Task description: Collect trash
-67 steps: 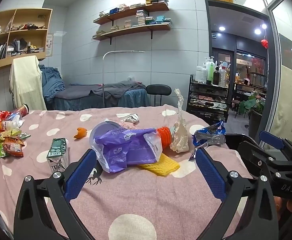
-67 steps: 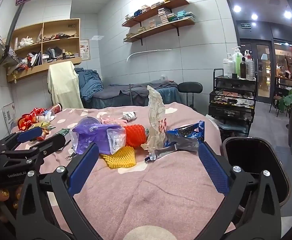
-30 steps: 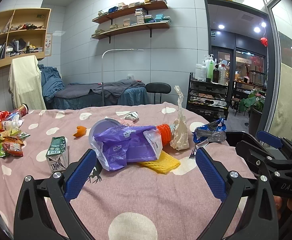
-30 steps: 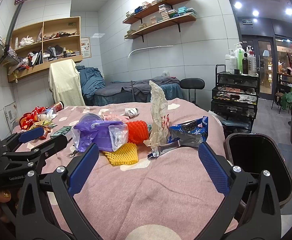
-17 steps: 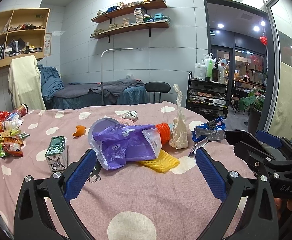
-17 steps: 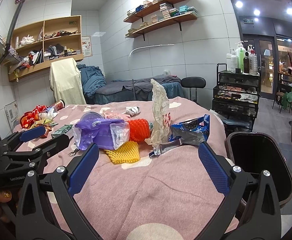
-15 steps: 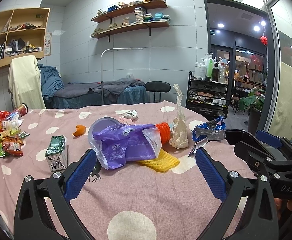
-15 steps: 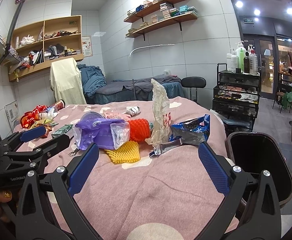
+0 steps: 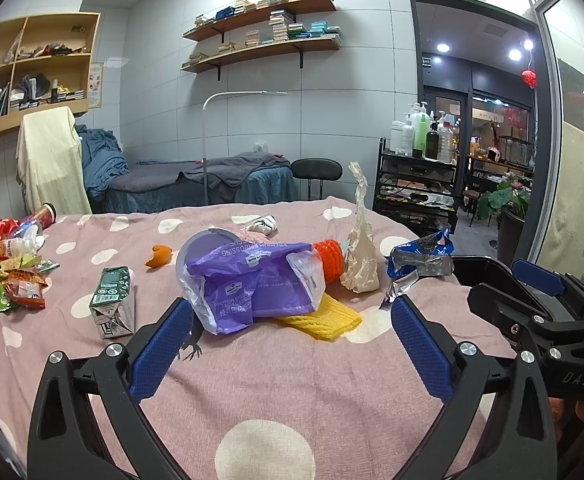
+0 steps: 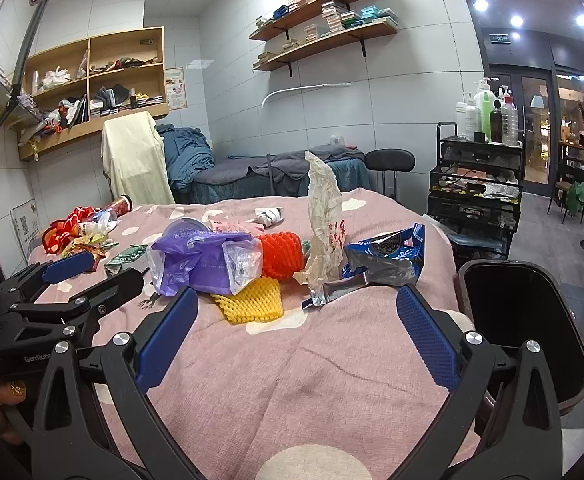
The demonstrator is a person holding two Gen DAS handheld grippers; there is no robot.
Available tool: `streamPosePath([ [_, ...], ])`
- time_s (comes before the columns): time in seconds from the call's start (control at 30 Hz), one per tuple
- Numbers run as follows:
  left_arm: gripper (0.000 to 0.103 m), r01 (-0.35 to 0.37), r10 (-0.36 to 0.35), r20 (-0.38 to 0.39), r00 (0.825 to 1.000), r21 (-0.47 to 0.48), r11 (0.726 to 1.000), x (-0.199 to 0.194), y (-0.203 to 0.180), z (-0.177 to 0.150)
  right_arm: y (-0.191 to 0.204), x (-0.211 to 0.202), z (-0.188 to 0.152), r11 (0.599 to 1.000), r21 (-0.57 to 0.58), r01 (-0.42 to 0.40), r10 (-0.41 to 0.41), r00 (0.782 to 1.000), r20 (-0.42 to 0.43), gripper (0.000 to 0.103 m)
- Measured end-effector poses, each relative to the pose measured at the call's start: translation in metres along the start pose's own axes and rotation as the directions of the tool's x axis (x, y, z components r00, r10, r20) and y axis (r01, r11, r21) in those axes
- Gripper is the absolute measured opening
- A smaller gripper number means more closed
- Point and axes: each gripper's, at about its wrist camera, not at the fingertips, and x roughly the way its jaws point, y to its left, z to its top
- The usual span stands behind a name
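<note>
Trash lies in a heap on a pink polka-dot bed: a purple plastic bag (image 9: 252, 284) (image 10: 204, 264), yellow foam net (image 9: 324, 318) (image 10: 252, 304), orange foam net (image 10: 282, 256), crumpled clear wrapper (image 9: 360, 248) (image 10: 324, 232) and blue cookie bag (image 9: 420, 258) (image 10: 388, 256). My left gripper (image 9: 288, 340) is open and empty, short of the purple bag. My right gripper (image 10: 296, 340) is open and empty, short of the yellow net. A black trash bin (image 10: 524, 320) stands at the bed's right edge.
A green carton (image 9: 112, 300), orange peel (image 9: 158, 255) and snack wrappers (image 9: 16, 276) lie at the left. A rolling cart with bottles (image 10: 476, 184), a stool (image 10: 390, 160) and another bed (image 9: 196, 184) stand behind.
Both grippers have shifted only slightly relative to the heap. They stay open and empty, and no trash has moved.
</note>
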Motion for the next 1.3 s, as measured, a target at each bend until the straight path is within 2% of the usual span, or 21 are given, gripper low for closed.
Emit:
streamPosePath([
  [0.4,0.098,-0.005,0.004,-0.031,1.0,-0.007,1.0,0.006,0.005,-0.004,0.006,0.012,0.001,1.0,-0.021,-0.015,0.014,0.999,-0.046,0.098],
  [0.6,0.098,-0.015,0.014,-0.06,0.998,-0.013,1.0,0.012,0.01,-0.008,0.012,0.029,0.003,0.998,-0.049,-0.046,0.04,0.992,-0.116,0.098],
  [0.77,0.098,-0.039,0.033,-0.155,0.987,-0.036,0.999,0.029,0.031,-0.009,0.024,0.062,0.008,0.989,-0.093,-0.112,0.087,0.967,-0.24,0.098],
  [0.83,0.098,-0.046,0.035,-0.177,0.984,-0.056,0.997,0.034,0.044,-0.008,0.031,0.082,0.009,0.983,-0.129,-0.128,0.084,0.949,-0.304,0.098],
  [0.93,0.098,-0.093,0.074,-0.203,0.976,-0.083,0.992,0.04,0.07,-0.005,0.04,0.106,0.011,0.974,-0.151,-0.17,0.103,0.922,-0.373,0.098],
  [1.0,0.098,-0.132,0.11,-0.211,0.971,-0.091,0.987,0.044,0.087,-0.002,0.045,0.118,0.015,0.971,-0.155,-0.181,0.106,0.912,-0.397,0.098],
  [1.1,0.098,-0.164,0.138,-0.22,0.966,-0.105,0.981,0.05,0.108,0.004,0.053,0.135,0.024,0.961,-0.126,-0.246,0.18,0.901,-0.394,0.098],
  [1.17,0.098,-0.181,0.146,-0.237,0.96,-0.135,0.974,0.058,0.126,0.007,0.057,0.148,0.03,0.958,-0.12,-0.261,0.192,0.891,-0.411,0.098],
  [1.3,0.098,-0.207,0.145,-0.283,0.948,-0.201,0.958,0.075,0.156,0.01,0.065,0.175,0.031,0.959,-0.141,-0.246,0.155,0.872,-0.464,0.093],
])
